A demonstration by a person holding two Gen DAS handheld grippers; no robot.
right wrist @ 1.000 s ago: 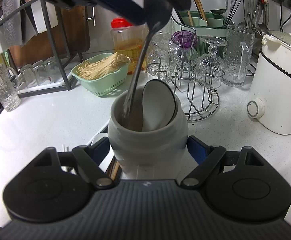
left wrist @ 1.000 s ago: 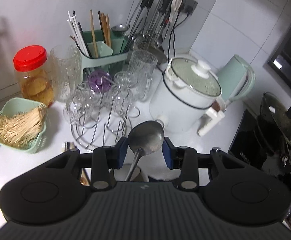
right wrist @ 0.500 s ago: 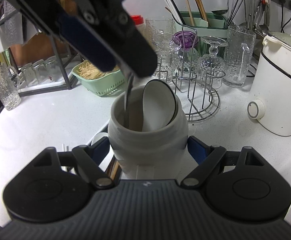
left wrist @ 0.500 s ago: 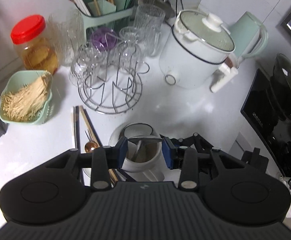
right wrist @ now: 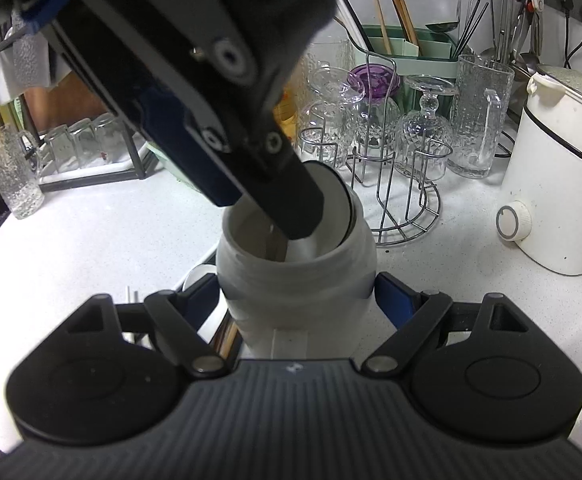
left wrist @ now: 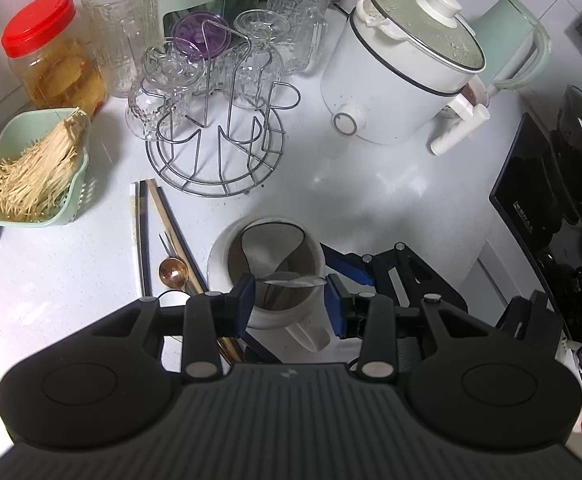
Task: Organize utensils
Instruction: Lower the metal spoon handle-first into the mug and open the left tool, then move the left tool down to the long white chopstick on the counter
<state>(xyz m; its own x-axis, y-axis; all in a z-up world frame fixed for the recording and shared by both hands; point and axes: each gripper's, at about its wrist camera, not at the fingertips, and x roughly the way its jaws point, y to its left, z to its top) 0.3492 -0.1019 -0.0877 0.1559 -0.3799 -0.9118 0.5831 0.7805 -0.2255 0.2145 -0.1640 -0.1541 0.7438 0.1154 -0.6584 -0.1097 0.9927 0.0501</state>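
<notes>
The left gripper (left wrist: 290,284) has tipped down over the white ceramic jar (right wrist: 295,276), still clamped on the metal spoon (left wrist: 291,280), bowl at the rim. The right gripper (right wrist: 297,300) grips the jar. Release only once the handle rests beside the white spoon (left wrist: 271,242).

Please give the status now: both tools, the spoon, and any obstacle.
Left tool shut on metal spoon, bowl up, handle inside white ceramic jar. Right tool shut on jar. White scoop already inside; no obstacle seen.
</notes>
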